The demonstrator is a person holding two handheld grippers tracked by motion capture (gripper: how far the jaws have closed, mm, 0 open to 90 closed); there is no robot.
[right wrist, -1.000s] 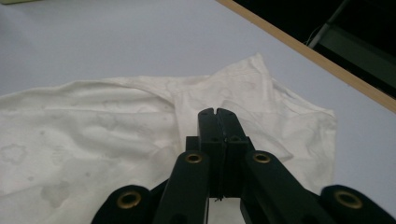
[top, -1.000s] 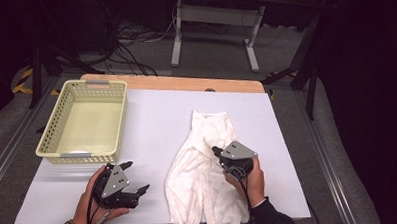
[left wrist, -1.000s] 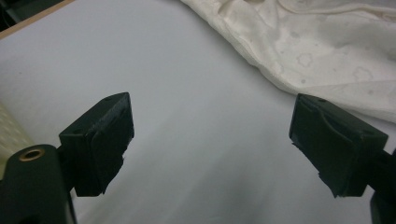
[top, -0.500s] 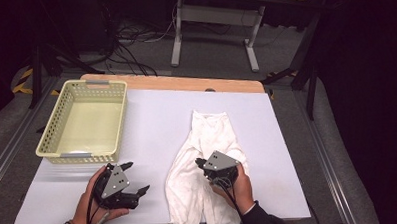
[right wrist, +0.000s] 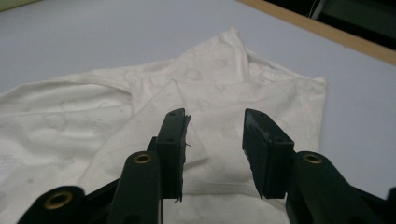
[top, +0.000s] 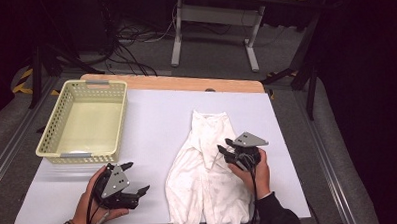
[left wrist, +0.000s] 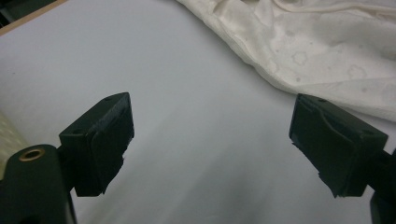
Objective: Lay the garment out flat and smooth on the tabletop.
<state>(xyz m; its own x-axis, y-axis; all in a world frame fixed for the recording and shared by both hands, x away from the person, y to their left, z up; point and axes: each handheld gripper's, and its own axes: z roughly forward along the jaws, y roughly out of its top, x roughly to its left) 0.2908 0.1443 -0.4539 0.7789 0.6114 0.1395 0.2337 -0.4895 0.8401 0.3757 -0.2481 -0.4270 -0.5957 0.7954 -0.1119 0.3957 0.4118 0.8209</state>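
A white patterned garment (top: 201,174) lies crumpled on the white table, its lower end hanging over the near edge. My right gripper (top: 227,150) hovers over the garment's right side. In the right gripper view its jaws (right wrist: 212,135) stand partly apart; they have just been opening, and a folded flap of the garment (right wrist: 116,121) lies loose beneath them, not pinched. My left gripper (top: 135,178) rests near the table's front left. Its jaws (left wrist: 210,140) are wide open over bare table, with the garment's edge (left wrist: 317,46) just beyond them.
A pale yellow mesh basket (top: 78,155) stands empty at the table's left, just beyond my left gripper. The table's far edge is a wooden strip (top: 175,83). Past it are a desk frame (top: 213,21) and cables on the floor.
My right gripper swung left over the garment, then drew back to the right, and its jaws went from shut to parted. The left gripper stayed put.
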